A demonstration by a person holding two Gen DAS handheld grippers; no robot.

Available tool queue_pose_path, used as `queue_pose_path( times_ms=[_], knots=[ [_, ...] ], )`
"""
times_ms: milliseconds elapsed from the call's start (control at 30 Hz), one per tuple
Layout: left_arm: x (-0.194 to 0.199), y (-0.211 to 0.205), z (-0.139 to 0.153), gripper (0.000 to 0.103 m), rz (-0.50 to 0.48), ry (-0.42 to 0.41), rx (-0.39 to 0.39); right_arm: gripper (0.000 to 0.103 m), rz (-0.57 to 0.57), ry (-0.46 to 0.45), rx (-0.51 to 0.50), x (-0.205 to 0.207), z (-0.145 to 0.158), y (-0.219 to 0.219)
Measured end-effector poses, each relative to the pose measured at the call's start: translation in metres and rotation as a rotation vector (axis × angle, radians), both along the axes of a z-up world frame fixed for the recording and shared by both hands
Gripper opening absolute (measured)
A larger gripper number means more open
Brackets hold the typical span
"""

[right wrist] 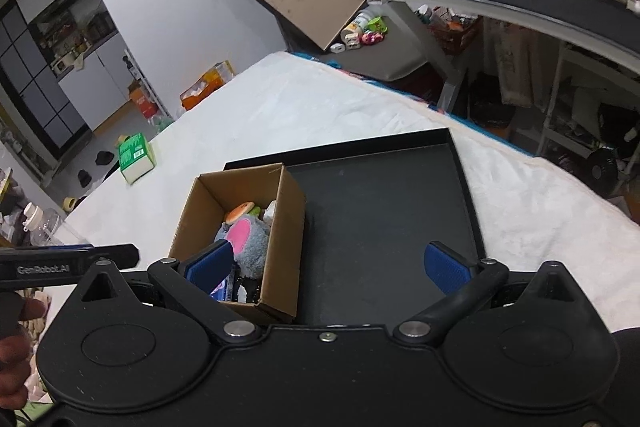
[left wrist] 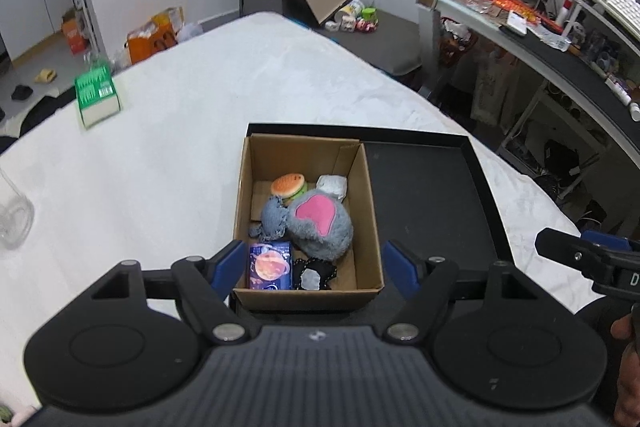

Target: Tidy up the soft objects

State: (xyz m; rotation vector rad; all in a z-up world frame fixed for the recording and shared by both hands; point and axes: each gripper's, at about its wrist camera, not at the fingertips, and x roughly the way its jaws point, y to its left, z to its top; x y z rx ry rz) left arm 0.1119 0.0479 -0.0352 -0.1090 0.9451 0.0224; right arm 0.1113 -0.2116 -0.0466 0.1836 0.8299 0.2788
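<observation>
Cardboard box (left wrist: 362, 211) stands in the left end of a black tray (left wrist: 424, 195) on the white table (left wrist: 180, 155), holding a grey plush toy (left wrist: 320, 223), a burger toy (left wrist: 288, 187) and a blue packet (left wrist: 269, 265). My left gripper (left wrist: 316, 267) and right gripper (right wrist: 328, 267) hang above, fingers spread, holding nothing.

We see a grey plush toy (left wrist: 320, 223) with a pink patch, a burger squishy (left wrist: 289, 187) and a small purple packet (left wrist: 270, 265) piled in the open cardboard box (left wrist: 370, 227).
</observation>
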Motion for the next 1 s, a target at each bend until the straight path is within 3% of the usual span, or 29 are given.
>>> queue_pose_path(
  times_ms=[167,233,433,1000],
  knots=[
    [-0.011,-0.008,0.016,0.076,-0.02,-0.027,0.006,0.103,-0.015,-0.015,0.001,-0.01,0.009,-0.009],
    [-0.017,-0.01,0.022,0.087,-0.018,-0.042,0.005,0.103,-0.016,-0.025,-0.001,-0.015,0.014,-0.013],
    [-0.03,-0.016,0.037,0.103,-0.008,-0.078,-0.007,0.103,-0.024,-0.043,-0.013,-0.028,0.026,-0.022],
    [-0.074,-0.04,0.065,0.103,-0.037,-0.167,0.015,0.103,-0.05,-0.079,0.012,-0.064,0.047,-0.044]
  ],
)
